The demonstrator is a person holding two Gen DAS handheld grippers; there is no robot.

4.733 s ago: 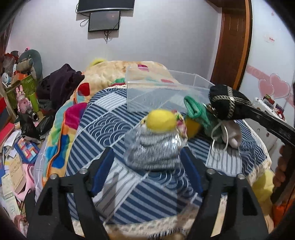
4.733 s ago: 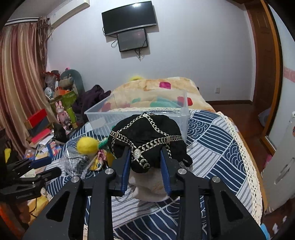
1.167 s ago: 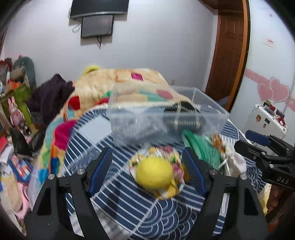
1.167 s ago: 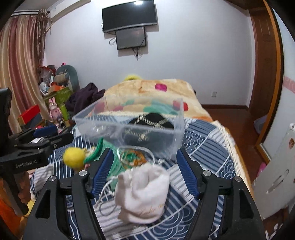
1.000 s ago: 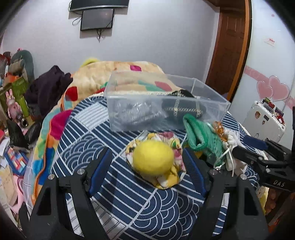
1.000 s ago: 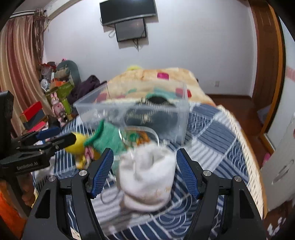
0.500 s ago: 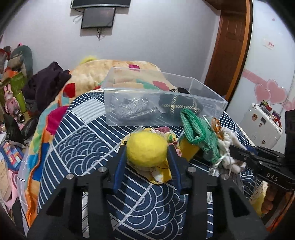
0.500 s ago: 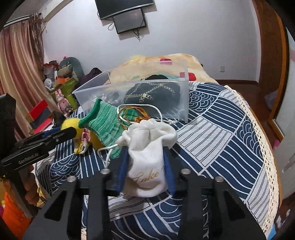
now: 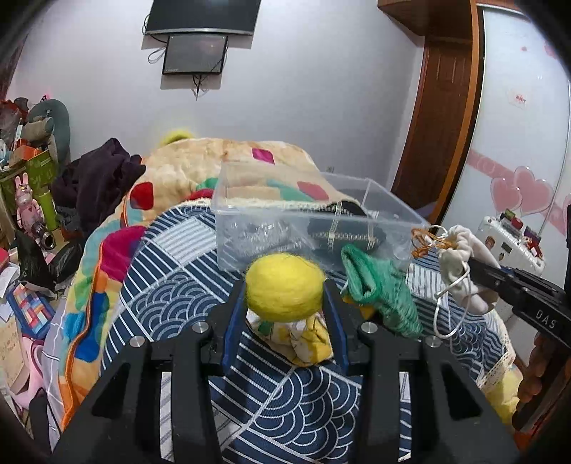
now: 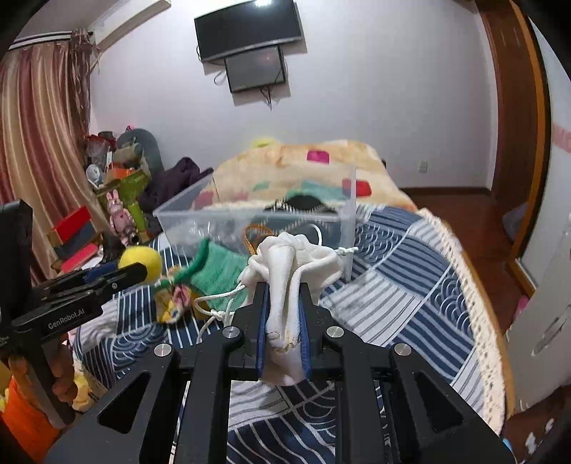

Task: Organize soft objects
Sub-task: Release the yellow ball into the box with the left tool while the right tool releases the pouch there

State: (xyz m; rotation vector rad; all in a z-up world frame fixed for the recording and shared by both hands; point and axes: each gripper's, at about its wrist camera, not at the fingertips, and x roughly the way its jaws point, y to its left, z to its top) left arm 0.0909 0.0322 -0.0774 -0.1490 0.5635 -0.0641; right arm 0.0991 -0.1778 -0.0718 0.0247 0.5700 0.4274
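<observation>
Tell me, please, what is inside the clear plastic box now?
Inside the clear plastic box lie a black hat with gold chains and a shiny silver bundle. Anything beneath them is hidden.

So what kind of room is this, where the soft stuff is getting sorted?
Most likely a lived-in bedroom. The work happens on a bed with a navy wave-pattern bedspread and a rumpled patchwork quilt behind it, a wall-mounted TV faces the bed, and toys and boxes pile up by the curtain.
</observation>
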